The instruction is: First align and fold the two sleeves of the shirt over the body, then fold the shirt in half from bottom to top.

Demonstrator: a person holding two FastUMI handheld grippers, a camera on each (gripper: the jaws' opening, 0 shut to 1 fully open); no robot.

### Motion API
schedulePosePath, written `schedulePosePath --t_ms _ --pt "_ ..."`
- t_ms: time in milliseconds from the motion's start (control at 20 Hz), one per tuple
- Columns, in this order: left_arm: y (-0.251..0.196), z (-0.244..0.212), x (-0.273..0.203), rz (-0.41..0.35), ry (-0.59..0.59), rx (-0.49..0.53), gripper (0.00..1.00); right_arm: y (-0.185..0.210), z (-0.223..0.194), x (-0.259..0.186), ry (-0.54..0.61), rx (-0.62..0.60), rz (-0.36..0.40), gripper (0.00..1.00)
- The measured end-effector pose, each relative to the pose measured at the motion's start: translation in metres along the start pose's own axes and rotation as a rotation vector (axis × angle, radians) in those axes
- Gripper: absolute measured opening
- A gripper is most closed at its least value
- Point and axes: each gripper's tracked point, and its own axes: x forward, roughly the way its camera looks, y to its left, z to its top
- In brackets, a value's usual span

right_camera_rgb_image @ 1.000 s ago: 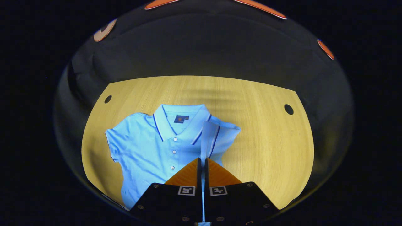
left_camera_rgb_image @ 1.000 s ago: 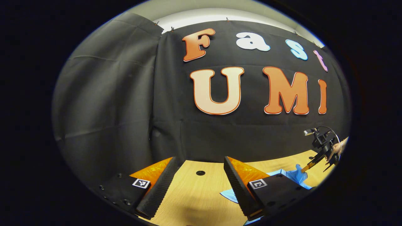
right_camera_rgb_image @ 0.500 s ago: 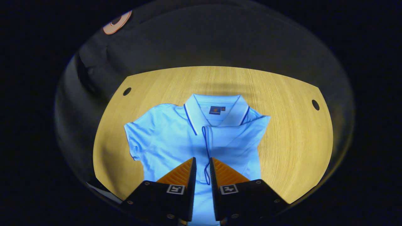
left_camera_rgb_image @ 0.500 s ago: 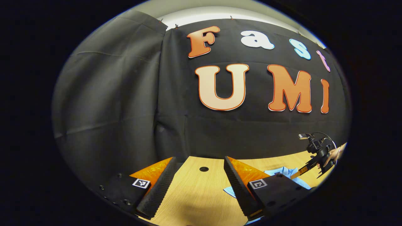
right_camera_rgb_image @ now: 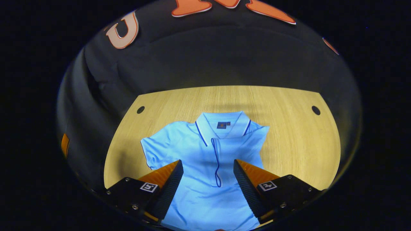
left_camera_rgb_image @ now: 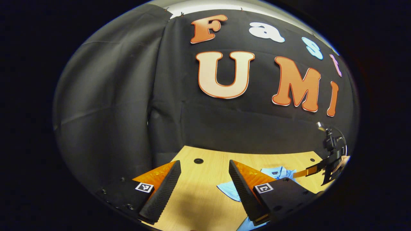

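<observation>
**me:** Holding my right gripper point(right_camera_rgb_image: 208, 179) above the light blue short-sleeved polo shirt point(right_camera_rgb_image: 208, 160), fingers spread wide, nothing between them. The shirt lies flat on the pale wooden tabletop point(right_camera_rgb_image: 289, 134), collar toward the far edge. The one sleeve point(right_camera_rgb_image: 244, 144) is folded in over the chest, its dark-trimmed edge running down near the button placket. The other sleeve point(right_camera_rgb_image: 152, 150) sticks out to the side, flat on the wood.

**other:** And your left one?

**me:** My left gripper point(left_camera_rgb_image: 205, 189) is also spread and empty, hovering over bare wood beside the shirt's unfolded sleeve point(left_camera_rgb_image: 229, 187). From there I can see the right gripper point(left_camera_rgb_image: 313, 170) off at the edge.

**other:** So what's the risk now?

**me:** My guess: the second sleeve. If I pinch too deep I'd likely catch the body layer underneath too, and dragging it over would pull the whole shirt sideways and mess up the fold that's already lying there. Grab too little, just the hem, and the fabric could slip out halfway and land crumpled.

**other:** Alignment?

**me:** Yeah, that too. The folded sleeve edge sits close to the middle, so if the second one overshoots it'll stack on top and make a bump, and the bottom-to-top fold afterwards would come out crooked. Also that folded flap looks loose; brushing it with a finger could flip it back open.
</observation>
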Motion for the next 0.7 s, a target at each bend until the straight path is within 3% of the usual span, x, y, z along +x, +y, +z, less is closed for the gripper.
schedulePosePath --t_ms 300,500,700 --pt "-0.033 -0.061 0.048 -0.047 0.279 -0.07 0.99 -0.03 0.039 -0.054 -0.182 0.008 -0.044 0.98" --pt "-0.05 -0.104 0.082 -0.065 0.463 -0.14 1.0 -0.049 0.04 -0.073 -0.2 0.024 -0.049 0.98" --pt "-0.058 -0.148 0.108 -0.066 0.622 -0.111 1.0 -0.073 0.031 -0.083 -0.194 0.039 -0.076 0.98"
